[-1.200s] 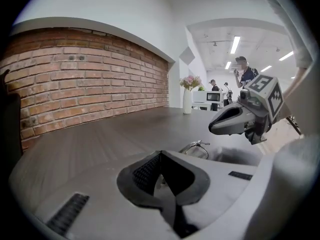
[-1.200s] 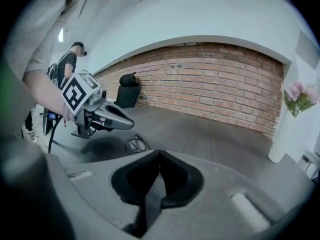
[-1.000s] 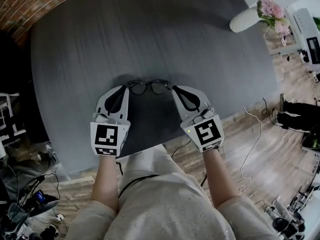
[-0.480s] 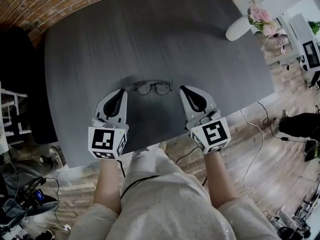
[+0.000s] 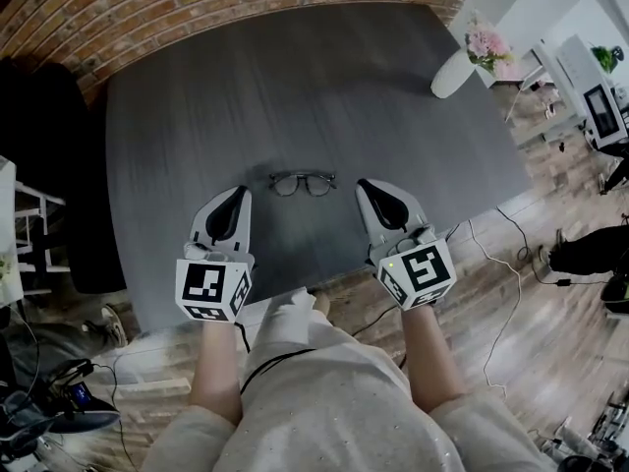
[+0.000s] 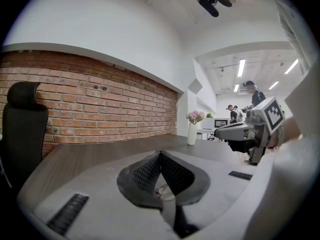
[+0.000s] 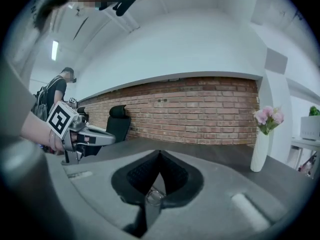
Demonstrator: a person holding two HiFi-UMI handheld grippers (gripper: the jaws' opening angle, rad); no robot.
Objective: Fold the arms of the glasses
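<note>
I have both grippers over the near edge of the grey desk (image 5: 295,87), side by side and pointing away from me; the left gripper (image 5: 233,201) has its jaws closed tip to tip on nothing; the right gripper (image 5: 373,191) is the same, jaws together and empty; the glasses (image 5: 303,183) lie on the desk between the two sets of tips, touching neither; a white vase (image 5: 454,70) of pink flowers stands at the far right corner.

Matt table (image 5: 295,87), rough brick wall (image 5: 197,3), plank floor (image 5: 531,293), matt plastic left gripper (image 5: 239,193)
</note>
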